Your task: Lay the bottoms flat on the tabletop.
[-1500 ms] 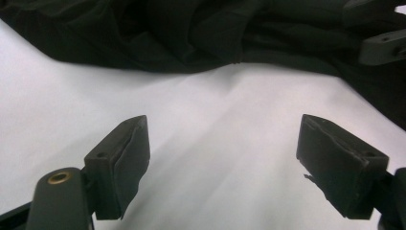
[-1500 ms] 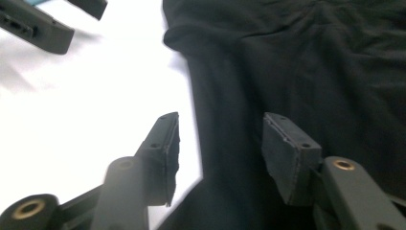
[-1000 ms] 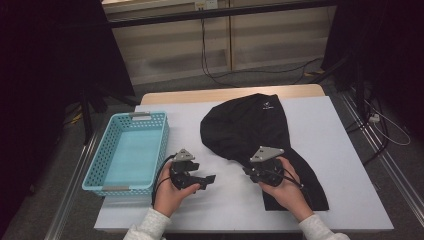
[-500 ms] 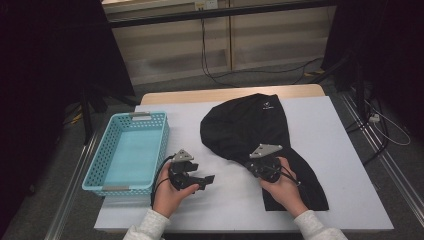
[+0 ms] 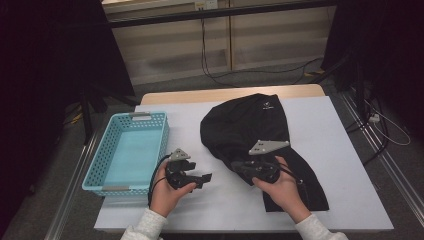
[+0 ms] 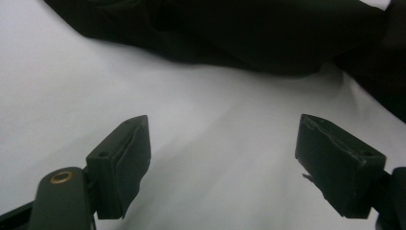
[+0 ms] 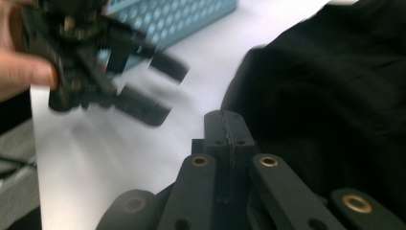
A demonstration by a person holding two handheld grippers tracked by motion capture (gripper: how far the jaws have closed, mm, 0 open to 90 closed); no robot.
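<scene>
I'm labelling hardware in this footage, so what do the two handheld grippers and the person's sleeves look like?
Both are black. The left gripper carries a small grey three-cornered plate on top and trails a black cable that loops by the wrist. The right gripper has a larger, paler grey three-cornered plate with small holes. The jaws are blocky black pads on black link arms with brass-coloured pivot rings. The person's sleeves are light grey.

high: above, facing down | tool cameras: close, low (share black garment [image 5: 250,125])

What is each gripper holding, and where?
Left gripper: nothing, jaws open. Right gripper: jaws shut at the black garment's edge; a pinch cannot be told.
</scene>
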